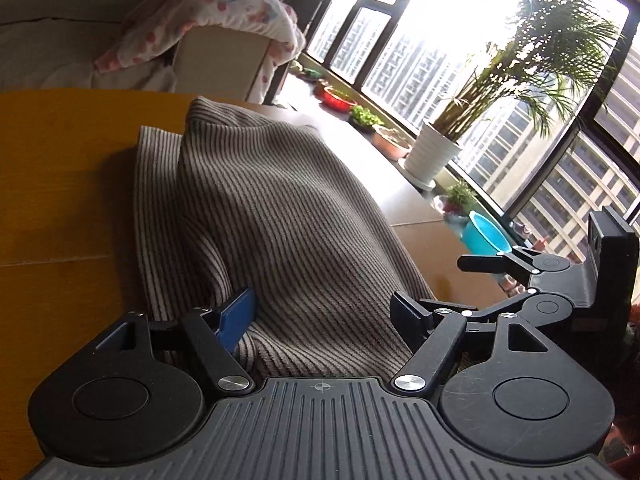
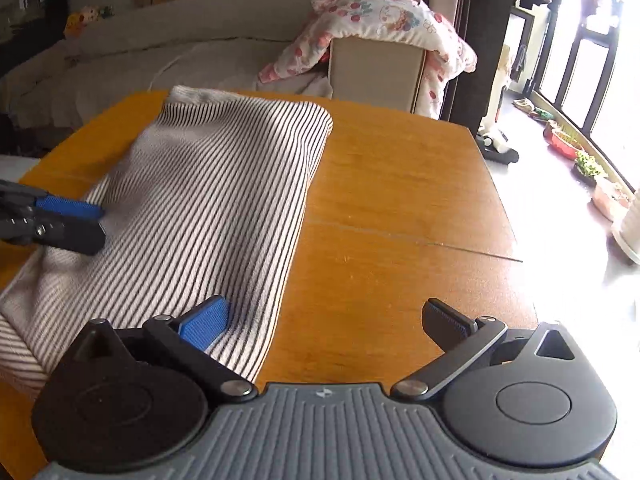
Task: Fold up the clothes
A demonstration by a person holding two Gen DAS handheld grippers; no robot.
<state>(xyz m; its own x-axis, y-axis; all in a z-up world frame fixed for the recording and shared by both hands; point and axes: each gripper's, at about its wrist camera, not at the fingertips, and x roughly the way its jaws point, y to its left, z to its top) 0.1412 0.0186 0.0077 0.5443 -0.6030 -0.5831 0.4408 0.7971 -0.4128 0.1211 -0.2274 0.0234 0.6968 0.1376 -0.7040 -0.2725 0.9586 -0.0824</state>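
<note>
Behind the wooden surface (image 2: 400, 208) stood a sofa draped with a floral quilt (image 2: 384, 20), and potted plants (image 1: 436, 152) lined the window. On the surface lay the striped garment (image 2: 208, 184), already doubled over itself and bulging loosely at its middle. The left gripper (image 1: 320, 316) had its fingers (image 1: 236, 320) set wide on either side of the near hem, with cloth between them but not pinched. The right gripper (image 2: 324, 320) likewise stood with fingers (image 2: 204, 322) wide, one above the garment's right margin, the other over bare wood; nothing was held.

The knit appeared soft, light and limp, likely to sag and slide once lifted; a hold at the near corners, through both layers, would probably keep the fold aligned. The garment's right edge ran straight and accessible. Open wood to its right offered ample room for moving, whereas its left side lay close to the surface's edge.
</note>
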